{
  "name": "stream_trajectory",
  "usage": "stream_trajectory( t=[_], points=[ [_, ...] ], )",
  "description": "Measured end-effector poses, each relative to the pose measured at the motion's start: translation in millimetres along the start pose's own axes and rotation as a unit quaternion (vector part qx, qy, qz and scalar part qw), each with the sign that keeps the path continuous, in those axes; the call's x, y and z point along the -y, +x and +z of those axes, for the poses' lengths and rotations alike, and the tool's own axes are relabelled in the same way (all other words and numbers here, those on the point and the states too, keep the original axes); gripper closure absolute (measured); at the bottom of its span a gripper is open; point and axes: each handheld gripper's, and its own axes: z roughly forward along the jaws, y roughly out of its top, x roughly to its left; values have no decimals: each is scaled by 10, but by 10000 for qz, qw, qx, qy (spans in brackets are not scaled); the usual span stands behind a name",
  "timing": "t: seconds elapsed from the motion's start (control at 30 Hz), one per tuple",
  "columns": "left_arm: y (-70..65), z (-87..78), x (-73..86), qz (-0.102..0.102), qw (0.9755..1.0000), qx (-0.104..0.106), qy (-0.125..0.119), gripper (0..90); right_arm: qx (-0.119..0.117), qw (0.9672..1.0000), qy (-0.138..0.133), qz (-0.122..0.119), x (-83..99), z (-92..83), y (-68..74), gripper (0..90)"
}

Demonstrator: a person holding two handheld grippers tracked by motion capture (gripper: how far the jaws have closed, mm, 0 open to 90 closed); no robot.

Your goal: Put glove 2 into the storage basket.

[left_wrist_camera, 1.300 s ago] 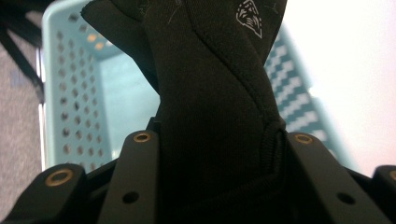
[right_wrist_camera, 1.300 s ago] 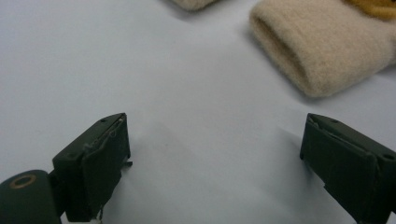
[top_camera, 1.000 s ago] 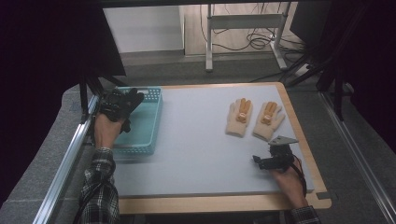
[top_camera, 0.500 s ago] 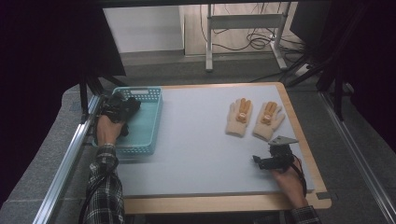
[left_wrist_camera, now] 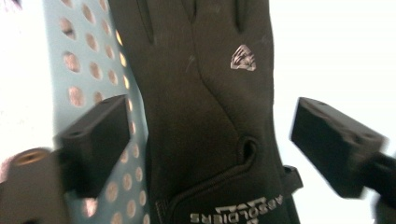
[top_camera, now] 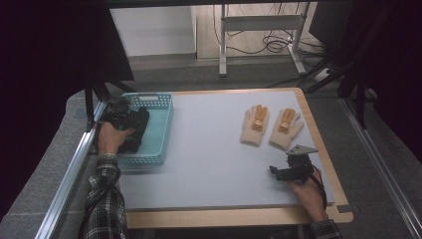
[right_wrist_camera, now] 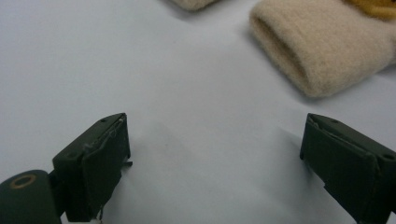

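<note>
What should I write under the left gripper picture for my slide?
Open left gripper hovering over a black glove lying on the teal basket.

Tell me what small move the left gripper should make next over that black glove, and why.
Probably close the left gripper: its jaws stand open on either side of the black glove, which lies over the teal basket, so nothing is gripped yet.
</note>
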Motion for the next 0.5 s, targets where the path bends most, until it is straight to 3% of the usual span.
stream_trajectory(
  t=[0.13, 0.3, 0.43, 0.5],
  points=[
    [31, -121, 25, -15, 9993, 250, -292, 68, 0, 10000, 0, -3, 0, 0, 0, 81],
    [-25, -198, 73, 190, 9967, 571, -546, 60, 1, 10000, 2, -1, 0, 0, 1, 81],
    [-120, -250, 88, 288, 9931, 801, -804, 37, 2, 10000, 7, -8, 0, -1, 0, 81],
    [-192, -299, 96, 326, 9894, 1003, -995, 30, 1, 10000, 7, -10, 0, -1, 0, 81]
  ],
)
